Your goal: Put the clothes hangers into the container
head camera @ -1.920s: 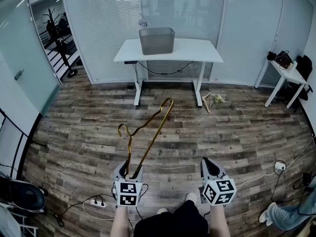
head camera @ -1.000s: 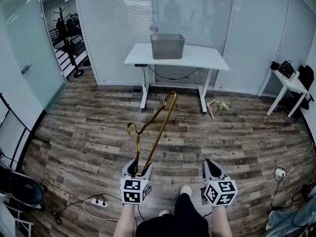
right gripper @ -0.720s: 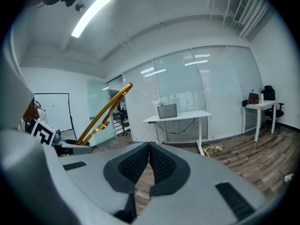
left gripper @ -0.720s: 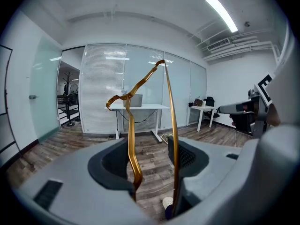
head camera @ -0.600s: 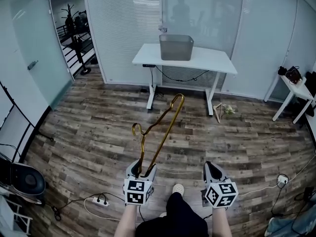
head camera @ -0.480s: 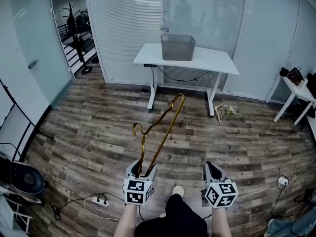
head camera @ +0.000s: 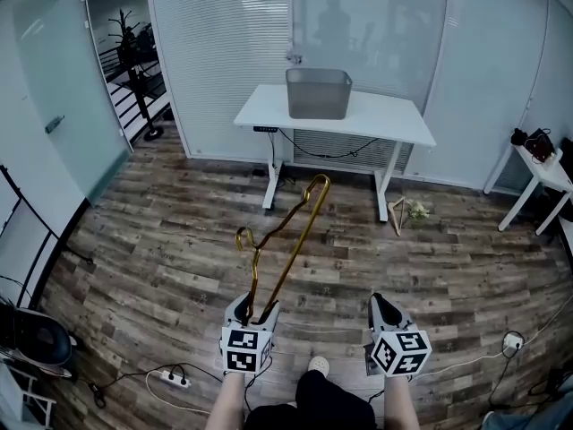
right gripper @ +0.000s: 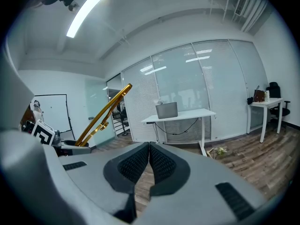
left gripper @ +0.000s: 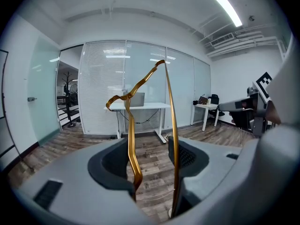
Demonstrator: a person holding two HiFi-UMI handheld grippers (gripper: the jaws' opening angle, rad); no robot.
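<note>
Person's walked closer, so the grey container (head camera: 318, 93) on the bench (head camera: 398, 125) sits nearer at upper centre. Left tongs (head camera: 248, 310) still clamp the gold hanger (left gripper: 131, 142), right tongs (head camera: 385, 310) pinched together and empty. Drop-off's probably next.

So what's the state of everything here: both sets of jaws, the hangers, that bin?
Left gripper: jaws closed on the gold hanger.
Gold hanger: held, sticking up and forward.
Right gripper: jaws together, empty.
Grey container: upright on the white table.
Wooden hanger: lying on the floor by a table leg.
</note>
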